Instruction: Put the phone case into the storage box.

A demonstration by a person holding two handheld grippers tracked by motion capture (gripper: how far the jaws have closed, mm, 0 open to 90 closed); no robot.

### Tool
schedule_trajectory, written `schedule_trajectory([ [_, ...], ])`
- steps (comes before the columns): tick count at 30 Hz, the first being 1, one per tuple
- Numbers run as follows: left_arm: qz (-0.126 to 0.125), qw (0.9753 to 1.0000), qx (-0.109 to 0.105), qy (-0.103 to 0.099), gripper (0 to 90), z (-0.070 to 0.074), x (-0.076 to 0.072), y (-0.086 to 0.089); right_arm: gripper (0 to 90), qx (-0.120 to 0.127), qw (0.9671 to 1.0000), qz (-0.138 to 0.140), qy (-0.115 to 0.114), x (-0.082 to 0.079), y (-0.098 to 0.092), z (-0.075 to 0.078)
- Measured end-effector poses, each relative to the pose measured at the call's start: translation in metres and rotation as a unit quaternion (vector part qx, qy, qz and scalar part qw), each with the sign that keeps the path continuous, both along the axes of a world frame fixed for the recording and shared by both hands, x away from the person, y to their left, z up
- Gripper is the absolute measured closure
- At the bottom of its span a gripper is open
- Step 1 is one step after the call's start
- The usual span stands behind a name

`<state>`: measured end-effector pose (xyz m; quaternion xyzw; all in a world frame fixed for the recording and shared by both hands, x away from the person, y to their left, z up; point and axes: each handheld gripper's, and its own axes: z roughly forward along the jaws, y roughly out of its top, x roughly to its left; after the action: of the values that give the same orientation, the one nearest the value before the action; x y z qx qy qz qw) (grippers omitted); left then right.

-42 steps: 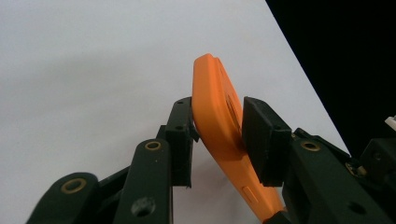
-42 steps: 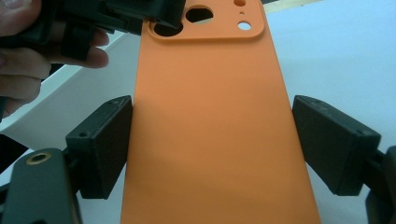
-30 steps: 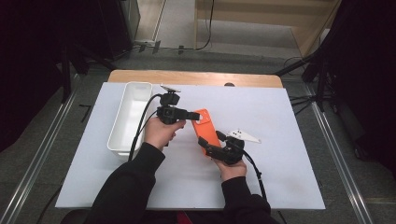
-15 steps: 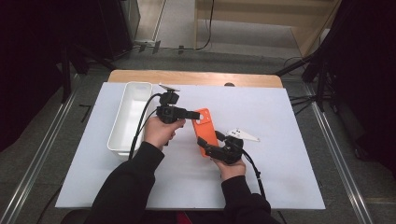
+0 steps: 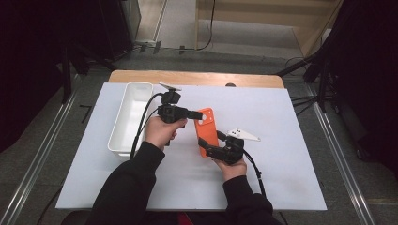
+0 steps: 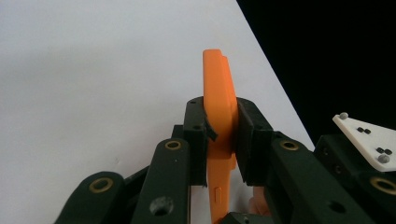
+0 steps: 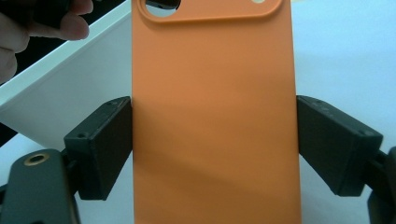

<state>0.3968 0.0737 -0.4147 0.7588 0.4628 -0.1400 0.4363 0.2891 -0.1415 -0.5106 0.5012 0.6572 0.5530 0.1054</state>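
Observation:
An orange phone case (image 5: pixel 208 127) is held above the white table cover between both grippers. My left gripper (image 5: pixel 196 114) comes in from the left and is shut across the thin top edge of the case (image 6: pixel 215 79); its pads (image 6: pixel 196 135) press both faces. My right gripper (image 5: pixel 204 143) holds the lower end from the right, with its jaws against the two long sides of the case (image 7: pixel 215 116). The camera cutout of the case faces up at the far end.
A long white tray (image 5: pixel 132 117) stands left of the hands, and its wall (image 7: pixel 70 88) lies close behind the case. The white table cover (image 5: pixel 281 178) has free room to the right and front. The wooden table edge (image 5: pixel 197 77) runs along the back.

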Motion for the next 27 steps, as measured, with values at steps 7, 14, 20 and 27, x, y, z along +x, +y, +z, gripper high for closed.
schedule_trajectory([
  [7, -0.008, 0.9999, -0.002, -0.006, 77.3, 0.005, -0.002, 0.000, 12.9, 0.014, 0.9999, 0.000, 0.002, 0.002, 0.000, 0.003],
  [14, -0.018, 0.9994, 0.003, -0.031, 77.3, 0.014, -0.004, -0.002, 12.8, 0.019, 0.9997, 0.015, 0.005, 0.002, -0.001, 0.010],
  [20, -0.030, 0.9967, 0.017, -0.074, 77.2, 0.026, -0.007, -0.002, 12.9, 0.028, 0.9994, 0.017, 0.010, 0.001, -0.008, 0.014],
  [27, -0.032, 0.9945, 0.027, -0.096, 77.2, 0.030, -0.007, 0.002, 13.0, 0.019, 0.9993, 0.030, 0.014, -0.001, -0.014, 0.026],
])
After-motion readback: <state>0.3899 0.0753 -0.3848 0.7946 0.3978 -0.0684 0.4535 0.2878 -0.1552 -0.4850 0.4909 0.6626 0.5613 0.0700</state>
